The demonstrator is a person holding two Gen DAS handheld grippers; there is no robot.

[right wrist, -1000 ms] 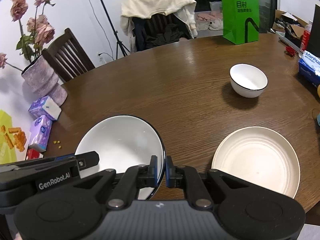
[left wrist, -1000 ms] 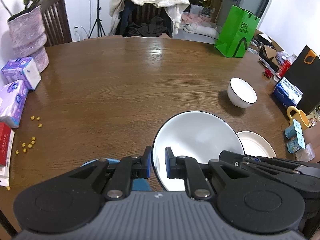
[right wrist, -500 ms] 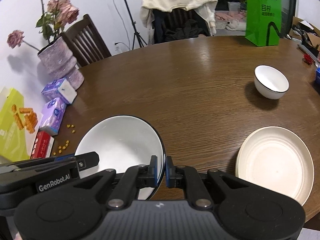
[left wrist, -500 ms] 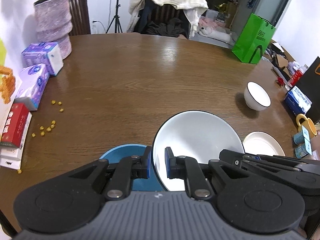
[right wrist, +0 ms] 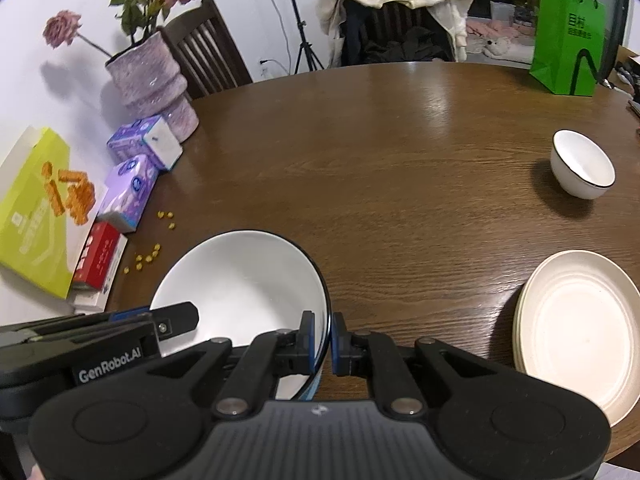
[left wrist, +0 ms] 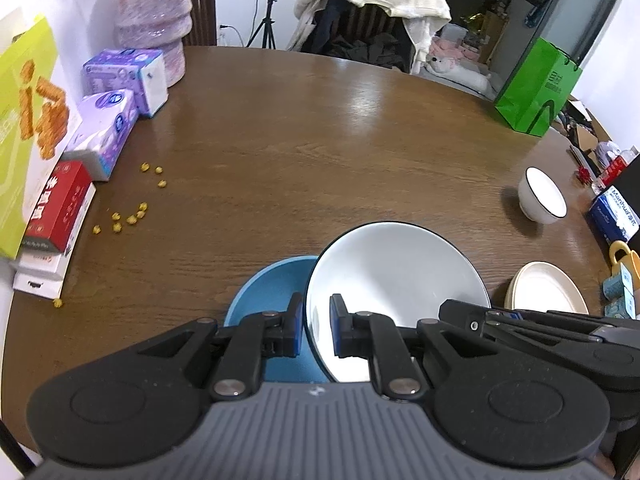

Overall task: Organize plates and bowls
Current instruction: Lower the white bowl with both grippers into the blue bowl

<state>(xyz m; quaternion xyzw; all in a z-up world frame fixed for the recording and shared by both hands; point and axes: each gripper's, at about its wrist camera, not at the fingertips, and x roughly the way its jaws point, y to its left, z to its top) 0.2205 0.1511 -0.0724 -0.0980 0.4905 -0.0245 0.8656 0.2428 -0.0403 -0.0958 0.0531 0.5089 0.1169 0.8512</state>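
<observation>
Fingers of both the left gripper point(left wrist: 314, 330) and right gripper point(right wrist: 321, 342) pinch opposite rims of the large white black-rimmed bowl point(left wrist: 394, 276); keep it level, centre it over the blue plate point(left wrist: 272, 292), lower, then release together.

white bowl point(left wrist: 394, 276), blue plate point(left wrist: 272, 288), cream plate point(right wrist: 580, 328)

I count two hand-held grippers: left hand-held gripper point(left wrist: 314, 330), right hand-held gripper point(right wrist: 331, 344). Two white bowls: large white bowl point(left wrist: 394, 276), small white bowl point(right wrist: 582, 166) beyond it. One blue plate point(left wrist: 272, 292) under the large bowl. Cream plates point(right wrist: 576, 328) right of it, stacked; can't tell the number. Left of it: two purple tissue packs point(left wrist: 120, 100), one red box point(left wrist: 56, 206), one vase point(right wrist: 152, 80).
</observation>
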